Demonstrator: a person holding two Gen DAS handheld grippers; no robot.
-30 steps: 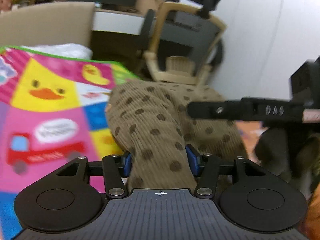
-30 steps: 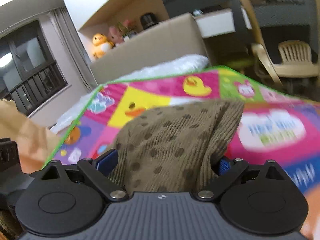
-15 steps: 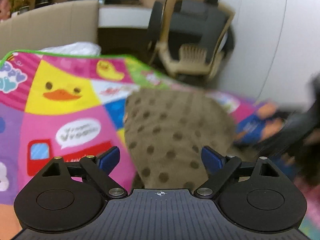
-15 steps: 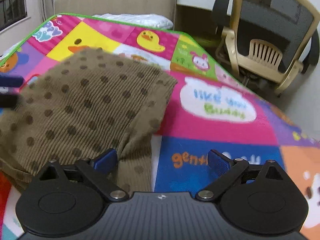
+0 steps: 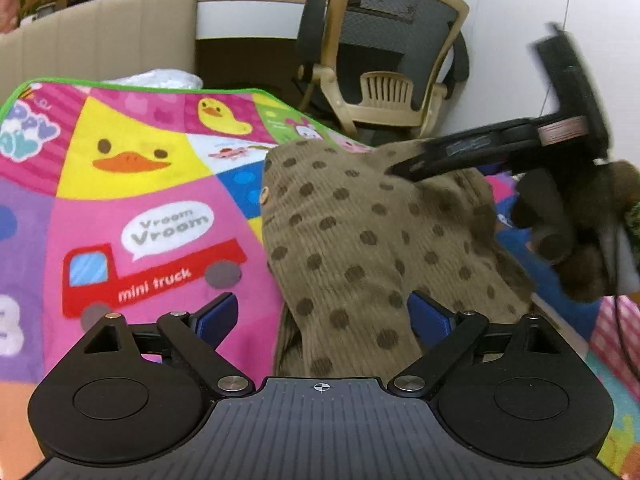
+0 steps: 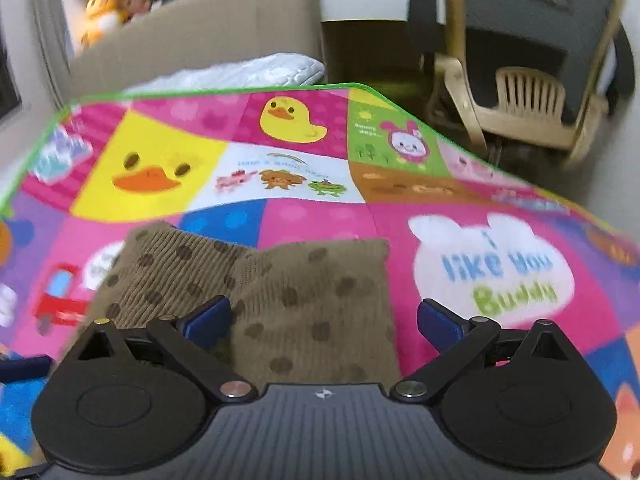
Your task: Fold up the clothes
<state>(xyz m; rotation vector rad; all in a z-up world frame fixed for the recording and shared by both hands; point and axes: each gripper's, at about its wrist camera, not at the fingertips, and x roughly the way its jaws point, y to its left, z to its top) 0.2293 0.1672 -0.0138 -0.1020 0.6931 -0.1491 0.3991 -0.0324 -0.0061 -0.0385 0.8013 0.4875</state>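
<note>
A brown corduroy garment with dark dots (image 5: 360, 240) lies folded on the colourful play mat (image 5: 132, 208). My left gripper (image 5: 322, 316) is open, its blue pads on either side of the garment's near end. My right gripper (image 6: 324, 320) is open too, just above the garment (image 6: 304, 300), which shows a folded layer on its left. In the left wrist view the right gripper (image 5: 404, 170) comes in from the right, its fingers over the garment's far edge, held by a dark-gloved hand (image 5: 576, 232).
A beige office chair (image 5: 384, 56) stands beyond the mat's far edge. A beige headboard (image 6: 200, 36) and a white pillow (image 6: 248, 72) lie behind the mat. Plush toys (image 6: 100, 16) sit on a shelf at the far left.
Both grippers were shut on the garment a second ago and have opened, leaving it on the mat. The right gripper has swung back over the garment.
</note>
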